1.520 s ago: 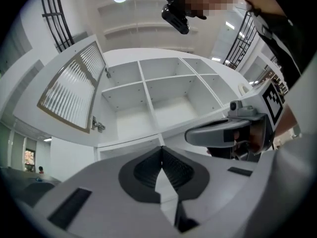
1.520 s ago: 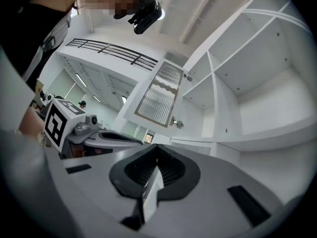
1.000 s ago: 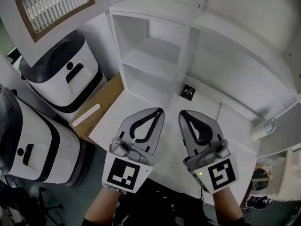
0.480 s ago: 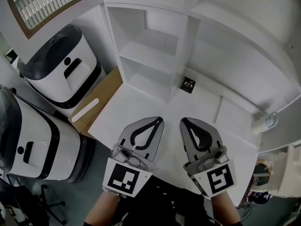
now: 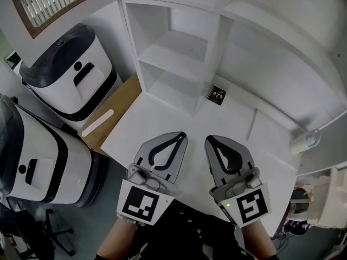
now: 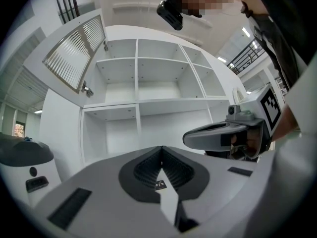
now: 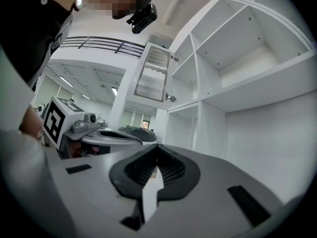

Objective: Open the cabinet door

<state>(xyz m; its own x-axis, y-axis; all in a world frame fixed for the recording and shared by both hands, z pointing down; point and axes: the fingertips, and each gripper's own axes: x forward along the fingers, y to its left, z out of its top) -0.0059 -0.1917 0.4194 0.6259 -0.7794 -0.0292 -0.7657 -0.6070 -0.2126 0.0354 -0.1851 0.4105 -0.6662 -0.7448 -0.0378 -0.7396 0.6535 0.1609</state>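
Observation:
A white cabinet of open shelves stands behind a white counter. Its door, a brown frame around a slatted panel, hangs swung out at the upper left; it also shows in the left gripper view and the right gripper view. My left gripper and right gripper hover side by side over the counter's near part, pointing at the shelves and well short of the door. Both are shut with nothing between the jaws.
Two white-and-black machines stand left of the counter, with a brown board between them and it. A small black tag lies at the shelf's foot. A white cylinder sits at the right edge.
Both grippers have sunk a little and drawn back toward the counter's near edge. Their jaws stayed shut. The door has not moved.

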